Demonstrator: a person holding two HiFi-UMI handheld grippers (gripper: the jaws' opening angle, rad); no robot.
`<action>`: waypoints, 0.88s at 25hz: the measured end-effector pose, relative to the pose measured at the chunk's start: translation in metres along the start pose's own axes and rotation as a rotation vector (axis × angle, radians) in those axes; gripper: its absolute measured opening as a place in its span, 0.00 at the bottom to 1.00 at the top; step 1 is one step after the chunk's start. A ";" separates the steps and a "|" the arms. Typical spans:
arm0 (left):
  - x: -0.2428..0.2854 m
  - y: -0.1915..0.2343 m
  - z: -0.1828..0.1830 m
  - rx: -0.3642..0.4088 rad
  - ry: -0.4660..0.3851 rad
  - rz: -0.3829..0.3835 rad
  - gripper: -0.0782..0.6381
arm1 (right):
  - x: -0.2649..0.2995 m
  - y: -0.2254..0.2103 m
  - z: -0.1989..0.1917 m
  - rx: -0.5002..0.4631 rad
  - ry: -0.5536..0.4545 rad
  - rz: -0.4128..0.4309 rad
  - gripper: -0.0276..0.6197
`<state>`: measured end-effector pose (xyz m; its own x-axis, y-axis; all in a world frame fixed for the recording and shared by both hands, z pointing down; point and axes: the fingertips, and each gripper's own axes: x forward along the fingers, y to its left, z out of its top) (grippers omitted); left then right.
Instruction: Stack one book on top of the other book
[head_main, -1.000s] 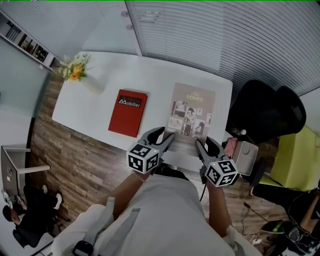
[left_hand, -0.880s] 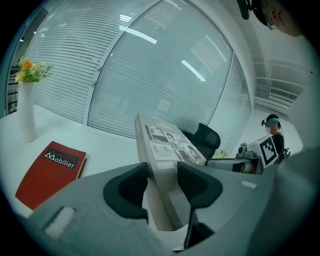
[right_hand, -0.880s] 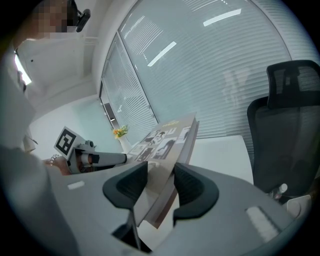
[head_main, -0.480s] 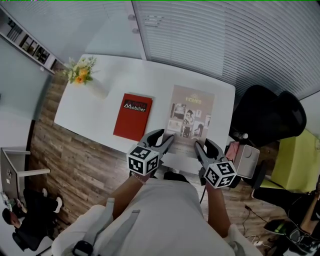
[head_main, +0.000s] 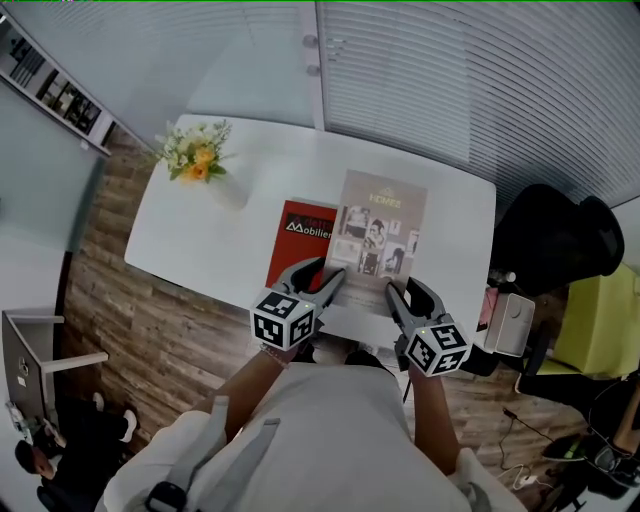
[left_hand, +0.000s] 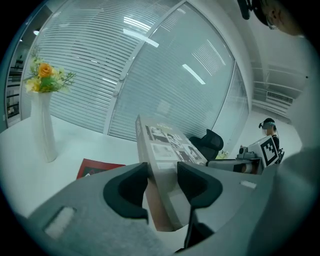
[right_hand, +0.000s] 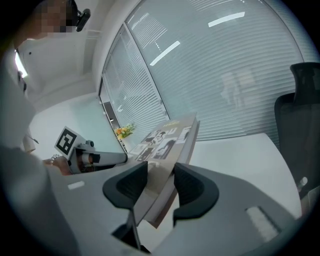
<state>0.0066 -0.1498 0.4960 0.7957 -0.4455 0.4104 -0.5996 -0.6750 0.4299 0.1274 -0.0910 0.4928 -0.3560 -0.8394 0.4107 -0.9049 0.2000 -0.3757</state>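
Observation:
A beige picture-cover book (head_main: 378, 235) hangs lifted over the white table (head_main: 190, 235), held by its near edge. My left gripper (head_main: 322, 282) is shut on its near left corner, and my right gripper (head_main: 400, 298) is shut on its near right corner. Its left side covers the right part of the red book (head_main: 298, 245), which lies flat on the table. In the left gripper view the beige book (left_hand: 165, 145) sits clamped in my left gripper (left_hand: 162, 187), with the red book (left_hand: 97, 167) below and to the left. In the right gripper view the beige book (right_hand: 167, 137) is pinched in my right gripper (right_hand: 160, 187).
A white vase of yellow flowers (head_main: 205, 165) stands at the table's far left. A black office chair (head_main: 560, 240) and a small white box (head_main: 510, 322) are off the table's right end. Window blinds run along the far side. Wooden floor lies to the left.
Both grippers have carried the beige book to the left across the table. It was apart from the red book before and now overlaps the red book's right side.

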 end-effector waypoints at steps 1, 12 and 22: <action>-0.007 0.010 0.001 0.000 -0.002 -0.001 0.38 | 0.007 0.010 -0.001 -0.002 0.000 0.000 0.31; -0.089 0.103 0.007 -0.017 -0.023 -0.005 0.38 | 0.075 0.113 -0.014 -0.023 0.003 -0.004 0.31; -0.127 0.137 0.004 -0.034 -0.036 -0.007 0.37 | 0.096 0.158 -0.023 -0.030 0.014 -0.007 0.31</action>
<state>-0.1762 -0.1880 0.4991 0.8020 -0.4624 0.3782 -0.5962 -0.6582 0.4597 -0.0550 -0.1285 0.4920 -0.3527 -0.8337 0.4248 -0.9139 0.2094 -0.3478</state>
